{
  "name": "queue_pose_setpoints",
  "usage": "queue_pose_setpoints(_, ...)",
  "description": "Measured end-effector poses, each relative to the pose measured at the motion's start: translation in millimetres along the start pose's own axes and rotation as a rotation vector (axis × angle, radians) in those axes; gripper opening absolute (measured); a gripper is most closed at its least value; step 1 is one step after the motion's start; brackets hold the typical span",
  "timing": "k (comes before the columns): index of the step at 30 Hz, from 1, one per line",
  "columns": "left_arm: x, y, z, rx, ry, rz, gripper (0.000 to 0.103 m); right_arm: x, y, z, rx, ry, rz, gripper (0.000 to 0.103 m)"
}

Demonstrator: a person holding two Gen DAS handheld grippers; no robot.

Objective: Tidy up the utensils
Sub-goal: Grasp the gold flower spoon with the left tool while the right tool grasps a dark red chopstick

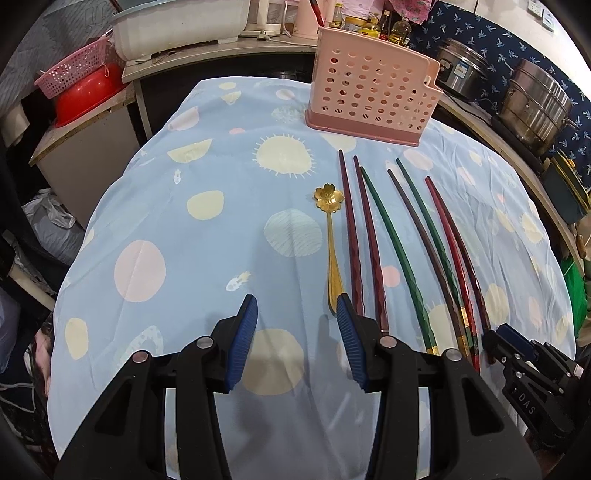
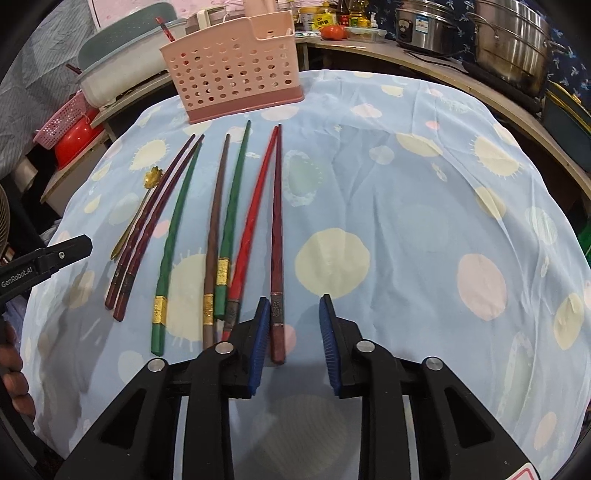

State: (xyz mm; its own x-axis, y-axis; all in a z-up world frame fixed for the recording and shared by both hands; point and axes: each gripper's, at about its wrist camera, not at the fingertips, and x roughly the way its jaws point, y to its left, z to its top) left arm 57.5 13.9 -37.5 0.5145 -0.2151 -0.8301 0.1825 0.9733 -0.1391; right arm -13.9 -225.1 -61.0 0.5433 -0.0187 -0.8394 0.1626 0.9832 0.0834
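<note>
Several chopsticks lie side by side on the blue spotted cloth (image 2: pixel 406 206), in front of the pink perforated utensil holder (image 2: pixel 236 74) (image 1: pixel 369 92). The thick end of the dark red chopstick (image 2: pixel 277 229) reaches in between the jaws of my right gripper (image 2: pixel 294 308), close beside the left pad (image 2: pixel 260 332); the pads stand apart from it. A red chopstick (image 2: pixel 255 221) lies just left of it. My left gripper (image 1: pixel 297 310) is open over bare cloth, with the gold flower spoon (image 1: pixel 329 240) ending beside its right pad (image 1: pixel 347 332).
Steel pots (image 2: pixel 509 40) and a cooker (image 1: pixel 461 70) stand on the shelf at the right. At the left are a white basin (image 1: pixel 177 29) and a red bowl (image 1: pixel 88 96) under a pink basket. Bottles stand behind the holder. A hand (image 2: pixel 14 369) shows at the left edge.
</note>
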Motion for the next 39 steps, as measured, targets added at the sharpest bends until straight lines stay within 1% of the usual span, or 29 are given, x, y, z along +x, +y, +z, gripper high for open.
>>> queue_pose_setpoints(5, 7, 0, -2, -0.005, 0.016, -0.012, 0.042, 0, 0, 0, 0.003, 0.001, 0.012, 0.020)
queue_pose_setpoints(8, 11, -1, -4, -0.004, 0.022, -0.018, 0.041, 1, 2, 0, -0.005, 0.001, 0.014, 0.015)
queue_pose_setpoints(15, 19, -5, -3, -0.003, 0.041, -0.042, 0.040, 1, 3, 1, 0.004, 0.001, 0.019, 0.015)
queue_pose_setpoints(16, 22, -6, -2, -0.003, 0.044, -0.039, 0.039, 1, 3, 1, 0.004, 0.001, 0.020, 0.015)
queue_pose_setpoints(17, 24, -7, -2, -0.003, 0.050, -0.043, 0.032, 1, 2, 1, 0.005, 0.001, 0.021, 0.015)
queue_pose_setpoints(18, 27, -7, -2, -0.005, 0.057, -0.048, 0.030, 1, 3, 1, 0.005, 0.002, 0.021, 0.015)
queue_pose_setpoints(25, 34, -14, 4, 0.007, 0.046, -0.048, 0.030, 2, 3, 3, 0.006, 0.002, 0.023, 0.015)
queue_pose_setpoints(27, 35, -14, 5, 0.010, 0.044, -0.045, 0.028, 2, 3, 3, 0.007, 0.002, 0.024, 0.015)
queue_pose_setpoints(28, 35, -13, 5, 0.010, 0.043, -0.044, 0.024, 2, 3, 3, 0.007, 0.002, 0.024, 0.015)
queue_pose_setpoints(29, 35, -12, 5, 0.010, 0.043, -0.045, 0.016, 2, 3, 3, 0.007, 0.001, 0.024, 0.015)
queue_pose_setpoints(31, 35, -8, 5, 0.000, 0.048, -0.056, 0.012, 2, 3, 3, 0.007, 0.002, 0.024, 0.015)
queue_pose_setpoints(35, 33, -5, 4, -0.010, 0.053, -0.071, 0.011, 1, 2, 4, 0.012, 0.002, 0.028, 0.015)
queue_pose_setpoints(39, 30, -1, 3, -0.023, 0.055, -0.081, 0.011, 1, 0, 4, 0.027, 0.003, 0.039, 0.012)
